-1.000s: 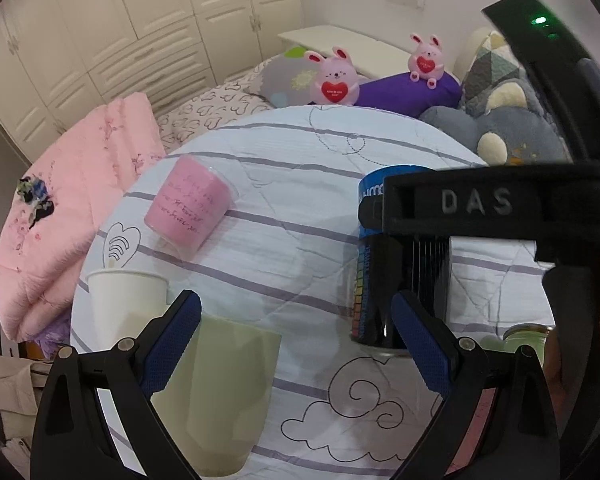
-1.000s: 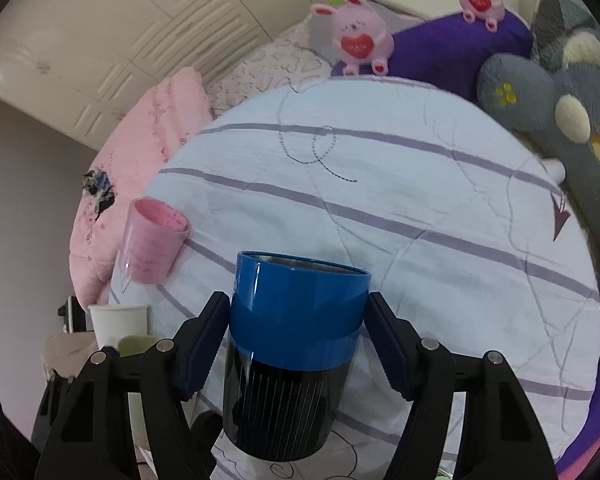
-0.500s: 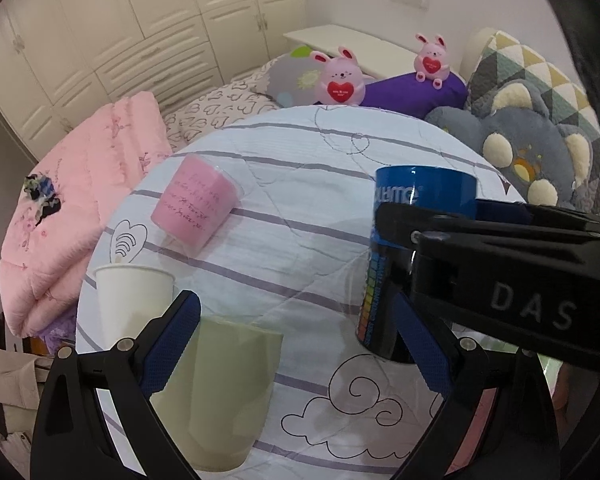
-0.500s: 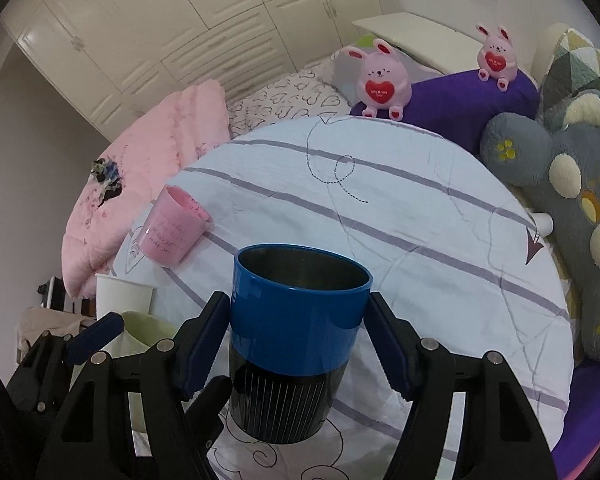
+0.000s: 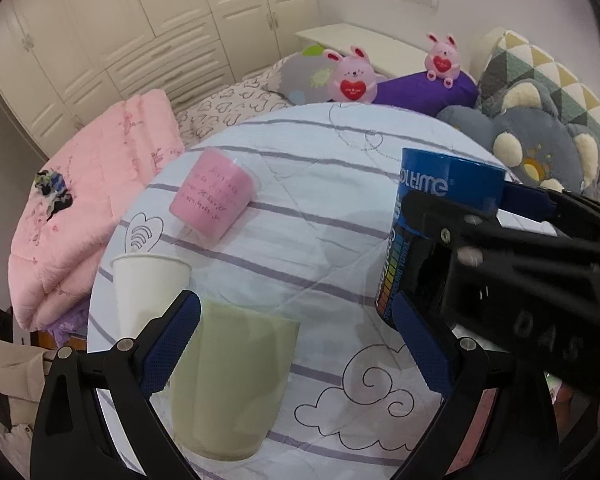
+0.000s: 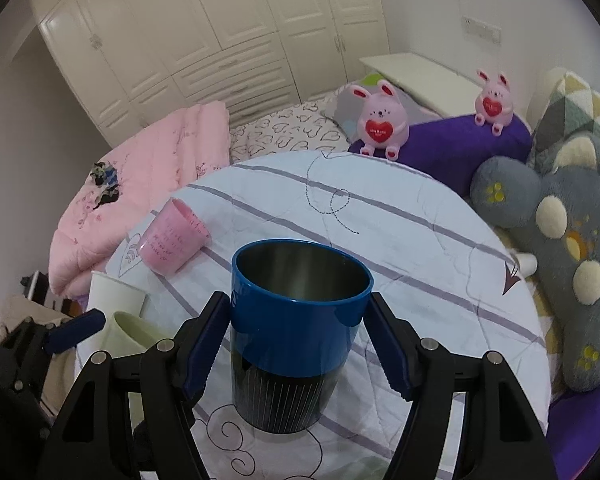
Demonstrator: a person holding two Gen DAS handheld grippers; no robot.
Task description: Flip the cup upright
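Four cups sit on the round table, and only the pink cup lies on its side, near the far left edge. Nearer, the green cup stands mouth down beside the white cup, mouth up. At the near edge the blue cup stands upright between the right gripper, whose pads flank it spread apart; contact on the right pad is hard to judge. So this flip looks finished, at the release stage. The left gripper hangs wide open, holding nothing. Next I would back the right gripper straight off without nudging the blue cup.
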